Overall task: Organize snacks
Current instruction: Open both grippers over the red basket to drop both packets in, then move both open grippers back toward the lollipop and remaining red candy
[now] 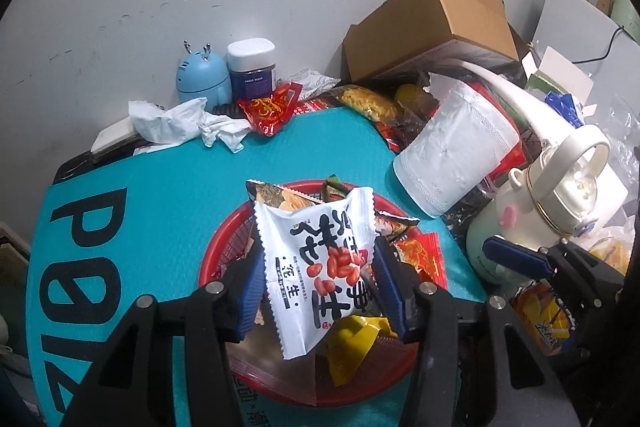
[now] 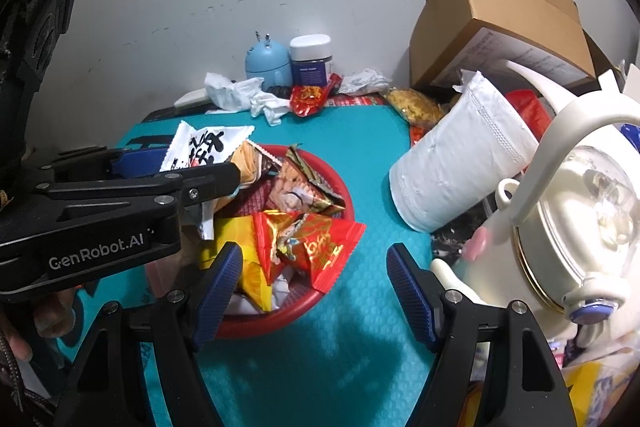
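Note:
My left gripper (image 1: 318,277) is shut on a white peanut packet (image 1: 320,267) with black script and red nuts, held just above the red basket (image 1: 214,259). The basket sits on the teal mat and holds several snack packets, red, yellow and brown. In the right wrist view the left gripper (image 2: 188,163) holds the white packet (image 2: 204,147) over the basket's left side (image 2: 340,187). My right gripper (image 2: 314,267) is open and empty, low over the basket's near right edge, above a red packet (image 2: 320,247).
A white pouch (image 2: 460,159) leans right of the basket. A cream kettle (image 2: 580,211) stands at the right. A cardboard box (image 2: 500,23), a blue gadget (image 2: 266,65), a jar (image 2: 310,61), crumpled tissue (image 2: 240,95) and a loose red packet (image 2: 308,99) line the back wall.

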The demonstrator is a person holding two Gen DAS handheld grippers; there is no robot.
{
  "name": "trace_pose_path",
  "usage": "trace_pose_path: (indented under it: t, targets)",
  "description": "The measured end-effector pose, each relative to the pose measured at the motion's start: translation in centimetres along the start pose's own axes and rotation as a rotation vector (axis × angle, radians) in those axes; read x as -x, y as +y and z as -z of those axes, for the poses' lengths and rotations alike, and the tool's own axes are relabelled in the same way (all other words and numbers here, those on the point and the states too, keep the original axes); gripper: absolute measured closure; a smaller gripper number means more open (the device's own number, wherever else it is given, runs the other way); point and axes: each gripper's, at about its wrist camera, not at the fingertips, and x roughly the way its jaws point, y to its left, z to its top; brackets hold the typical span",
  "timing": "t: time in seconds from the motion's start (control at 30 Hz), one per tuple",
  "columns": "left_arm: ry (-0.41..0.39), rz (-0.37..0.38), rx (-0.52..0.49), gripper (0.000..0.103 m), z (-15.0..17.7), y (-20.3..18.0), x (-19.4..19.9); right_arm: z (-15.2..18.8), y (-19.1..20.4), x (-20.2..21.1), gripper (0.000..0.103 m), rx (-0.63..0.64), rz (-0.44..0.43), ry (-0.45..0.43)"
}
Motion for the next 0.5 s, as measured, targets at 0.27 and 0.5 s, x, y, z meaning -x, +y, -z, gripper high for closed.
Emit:
trace_pose_path:
  t: [0.27,0.5]
  targets:
    - [-0.034,-0.012,-0.007,0.027,-0.2,-0.3,0.7,0.0,0.0,0.4,0.027,-0.003,0.008,-0.007]
    - [-0.052,0.017,0.048,0.027,0.2,0.9,2.1,-0.1,0.3,1.4,0.027,-0.004,0.007,-0.023]
